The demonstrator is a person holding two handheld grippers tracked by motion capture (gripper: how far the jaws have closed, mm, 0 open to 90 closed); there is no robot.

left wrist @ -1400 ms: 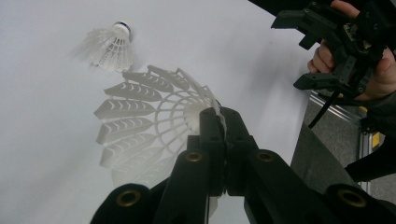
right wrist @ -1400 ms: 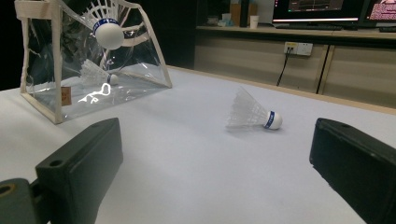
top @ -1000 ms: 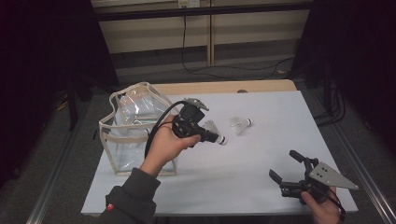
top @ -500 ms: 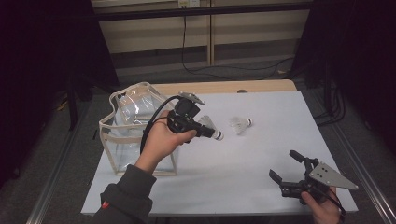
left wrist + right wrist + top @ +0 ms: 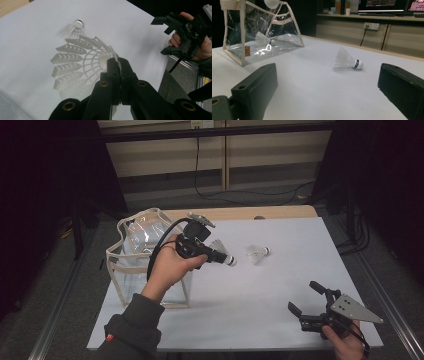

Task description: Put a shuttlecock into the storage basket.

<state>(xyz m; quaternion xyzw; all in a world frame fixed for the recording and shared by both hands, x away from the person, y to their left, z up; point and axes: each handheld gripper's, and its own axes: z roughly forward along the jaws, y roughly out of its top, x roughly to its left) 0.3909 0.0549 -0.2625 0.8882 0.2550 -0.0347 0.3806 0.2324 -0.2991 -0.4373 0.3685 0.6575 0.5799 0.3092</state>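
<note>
My left gripper (image 5: pixel 118 62) has its jaws pinched together on a white shuttlecock (image 5: pixel 75 67), gripping it at the cork end so the feather skirt fans out in front of the jaws; in the high view that gripper (image 5: pixel 227 260) hangs above the white table (image 5: pixel 280 285), just right of the clear bag (image 5: pixel 132 255), its nose pointing right and slightly down; the left hand (image 5: pixel 167 267) wraps the body from below, forearm rising from the bottom edge in a dark sleeve (image 5: pixel 132 332), cable looping over the bag's rim.

My right gripper (image 5: pixel 306 301) sits low at the near right of the table with its jaws spread wide and nothing between them; in its own view the two black jaws frame bare tabletop; the right hand (image 5: pixel 345 342) holds it level, nose toward the left gripper and well apart from it.

A second shuttlecock (image 5: pixel 257 253) lies on its side on the table, just right of the held one, cork pointing right; a third shuttlecock (image 5: pixel 263 40) appears to lie inside the bag, though reflections on the plastic make that hard to judge.
</note>
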